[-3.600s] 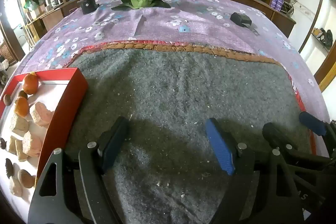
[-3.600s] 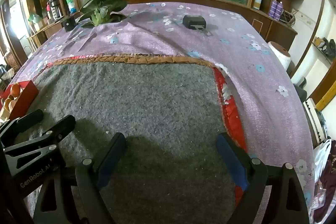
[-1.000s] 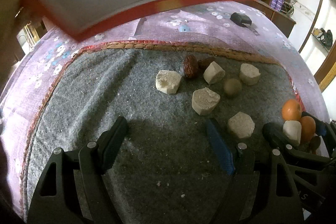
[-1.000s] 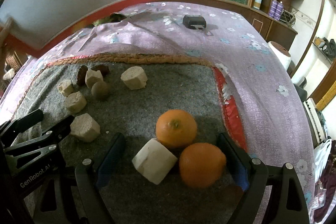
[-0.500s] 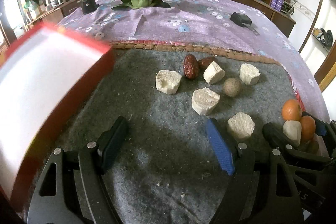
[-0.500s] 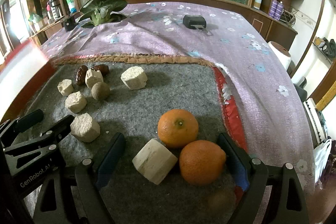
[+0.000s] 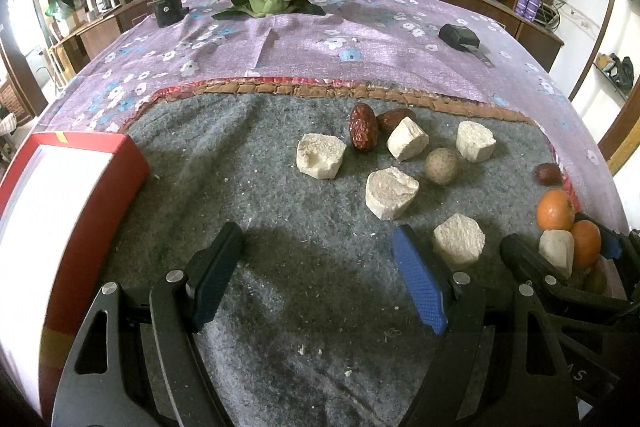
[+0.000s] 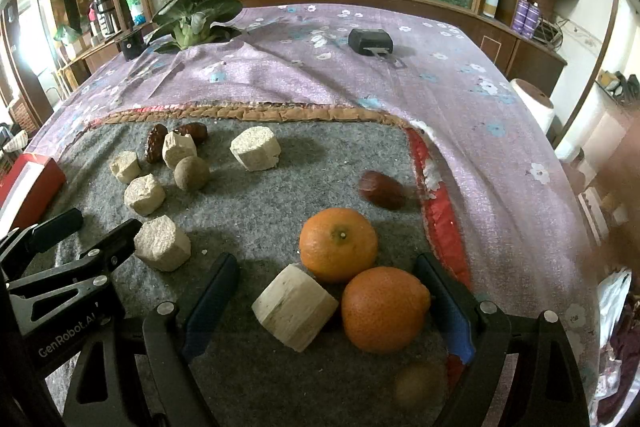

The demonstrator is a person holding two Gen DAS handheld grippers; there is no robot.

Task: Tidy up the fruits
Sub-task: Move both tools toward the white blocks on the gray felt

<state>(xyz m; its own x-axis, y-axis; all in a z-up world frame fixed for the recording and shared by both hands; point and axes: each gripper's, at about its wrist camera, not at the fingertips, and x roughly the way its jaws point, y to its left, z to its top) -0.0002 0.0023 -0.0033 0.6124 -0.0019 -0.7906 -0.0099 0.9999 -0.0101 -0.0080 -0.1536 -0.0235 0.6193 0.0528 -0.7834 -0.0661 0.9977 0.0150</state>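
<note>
- Only the left view shows the whole red tray (image 7: 132, 155); left gripper (image 7: 320, 277) spread, empty.
- Right gripper (image 8: 332, 303) spread around two oranges (image 8: 338, 245); a blurred brown fruit (image 8: 418, 385) below.

**Cut off, blurred, half hidden**

The red box (image 7: 76, 227) runs off the left wrist view's left edge; its far side is unseen. In the right wrist view a jujube (image 8: 380, 189) is smeared, a brown round fruit (image 8: 420, 385) near the bottom is soft and half hidden, and a blurred brownish shape (image 8: 622, 195) crosses the right edge, unidentifiable.
</note>
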